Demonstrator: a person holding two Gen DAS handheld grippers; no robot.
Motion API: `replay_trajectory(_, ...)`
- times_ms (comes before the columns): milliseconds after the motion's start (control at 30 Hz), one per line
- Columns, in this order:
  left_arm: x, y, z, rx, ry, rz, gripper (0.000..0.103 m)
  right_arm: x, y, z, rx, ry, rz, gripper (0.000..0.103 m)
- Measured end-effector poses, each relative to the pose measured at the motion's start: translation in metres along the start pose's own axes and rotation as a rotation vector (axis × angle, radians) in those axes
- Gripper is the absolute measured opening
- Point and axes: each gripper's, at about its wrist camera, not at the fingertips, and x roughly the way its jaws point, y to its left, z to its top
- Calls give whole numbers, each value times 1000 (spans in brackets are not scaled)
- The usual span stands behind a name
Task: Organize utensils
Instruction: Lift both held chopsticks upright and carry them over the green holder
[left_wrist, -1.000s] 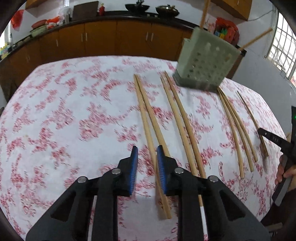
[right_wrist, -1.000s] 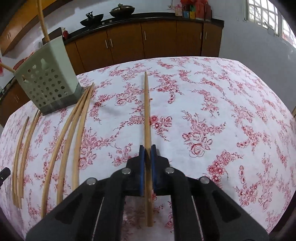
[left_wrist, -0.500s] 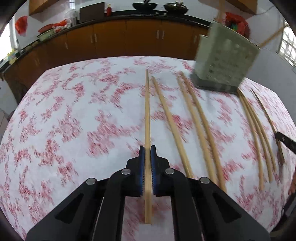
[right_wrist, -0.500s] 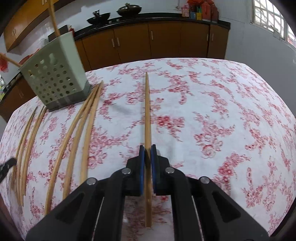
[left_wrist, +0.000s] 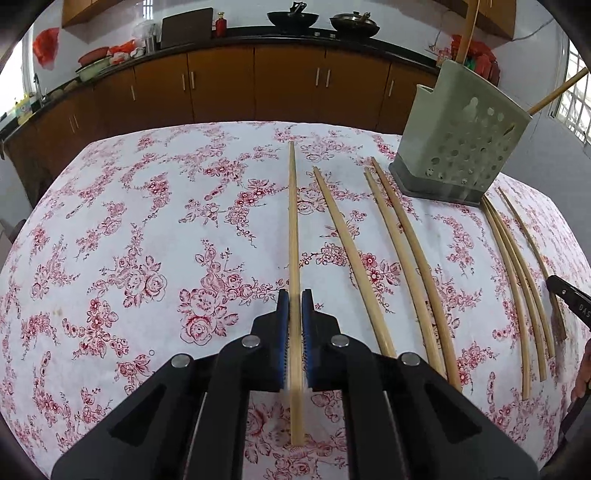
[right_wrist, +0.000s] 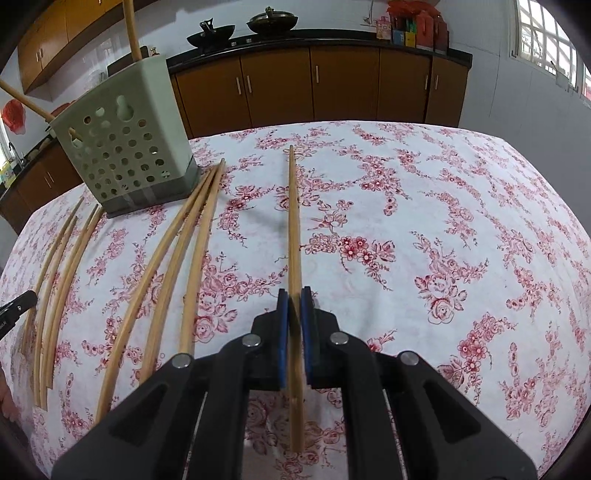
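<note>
Both claws, left claw (left_wrist: 294, 314) and right claw (right_wrist: 294, 312), are each pinching a long, light, stiff bamboo chopstick (left_wrist: 293, 236) (right_wrist: 293, 229) near its back end, likely slippery.

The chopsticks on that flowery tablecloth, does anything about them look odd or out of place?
Mostly that they lie loose on the tablecloth beside the perforated holder, not in it. Only two sticks poke from its top. Each gripper grips one chopstick. Nothing looks broken.
</note>
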Motion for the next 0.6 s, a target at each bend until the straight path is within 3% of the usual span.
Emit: replay_trajectory(600, -2, -5, -3, 19, 3, 12, 9, -4, -1, -5, -2, 1, 3, 8)
